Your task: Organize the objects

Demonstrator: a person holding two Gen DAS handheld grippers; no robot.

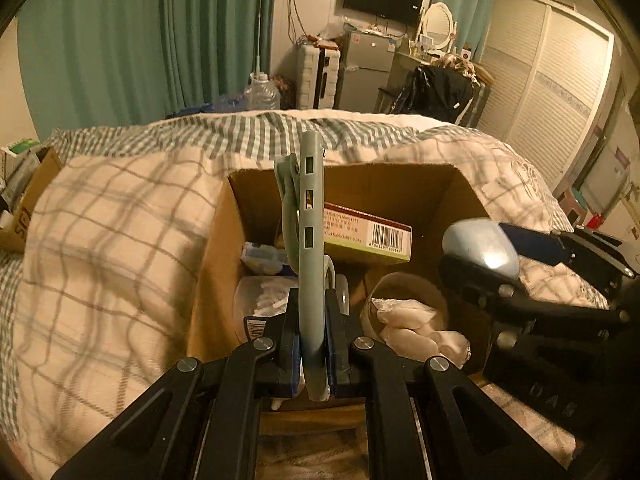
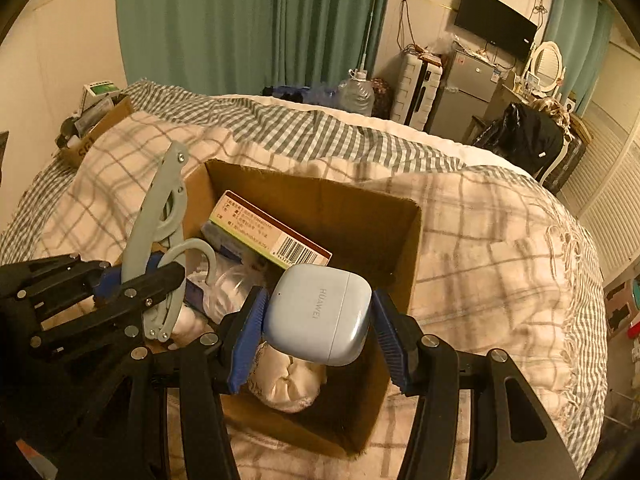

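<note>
An open cardboard box (image 1: 400, 184) (image 2: 360, 216) sits on the bed. It holds a red-and-green carton (image 1: 372, 236) (image 2: 272, 232), clear plastic packs (image 1: 264, 300) and white padded items (image 1: 412, 328) (image 2: 288, 380). My left gripper (image 1: 312, 344) (image 2: 152, 288) is shut on a grey folding tool (image 1: 310, 240) (image 2: 160, 216), held upright over the box. My right gripper (image 2: 316, 328) holds a pale blue earbud case (image 2: 320, 312) (image 1: 480, 248) above the box; the left pad touches it, a gap shows at the right pad.
A plaid blanket (image 1: 112, 240) (image 2: 500, 240) surrounds the box. A second cardboard box (image 1: 24, 204) (image 2: 96, 128) with items stands at the far left of the bed. Curtains, a fridge and a wardrobe lie beyond.
</note>
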